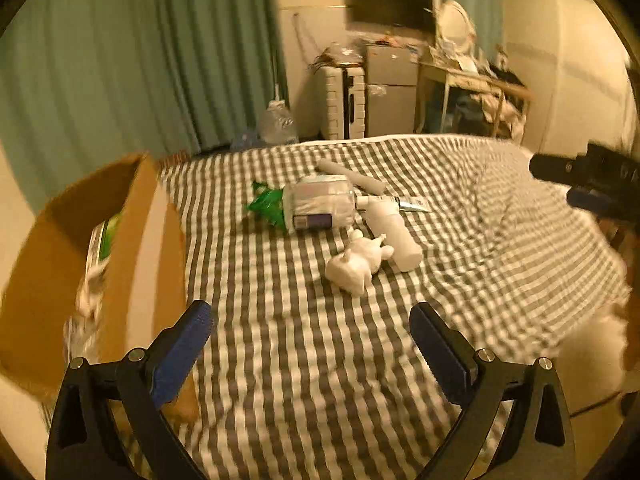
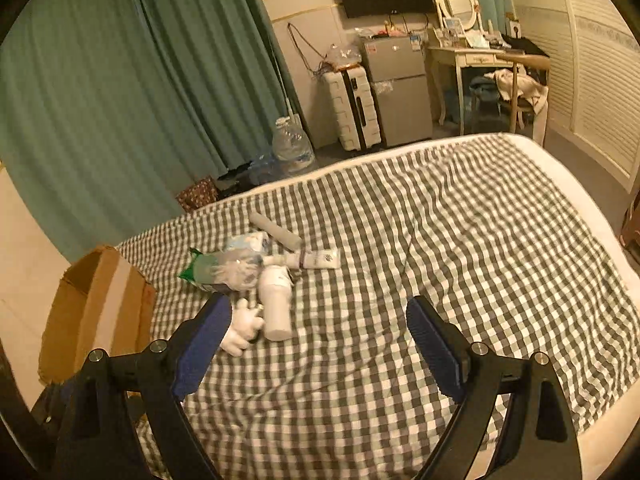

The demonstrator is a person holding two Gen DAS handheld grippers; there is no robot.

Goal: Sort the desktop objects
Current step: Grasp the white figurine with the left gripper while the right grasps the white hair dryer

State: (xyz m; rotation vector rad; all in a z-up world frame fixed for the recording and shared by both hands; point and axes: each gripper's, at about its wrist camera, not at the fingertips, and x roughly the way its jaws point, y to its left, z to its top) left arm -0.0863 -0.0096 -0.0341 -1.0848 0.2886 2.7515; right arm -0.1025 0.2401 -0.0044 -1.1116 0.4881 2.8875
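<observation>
We see the white plush toy (image 1: 358,264) and white bottle (image 1: 394,234) lying mid-bed beside the cardboard box (image 1: 132,248), so our left gripper (image 1: 310,328) and right gripper (image 2: 320,320) hang released and empty, presumably ready to pick.

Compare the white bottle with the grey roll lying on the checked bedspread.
The white bottle is thicker than the grey roll, which is slimmer. The bottle is white with a narrower neck; the roll is grey and even along its length. The bottle lies nearer the camera, beside the white plush toy; the roll lies farther back. Both lie flat on the bedspread.
</observation>
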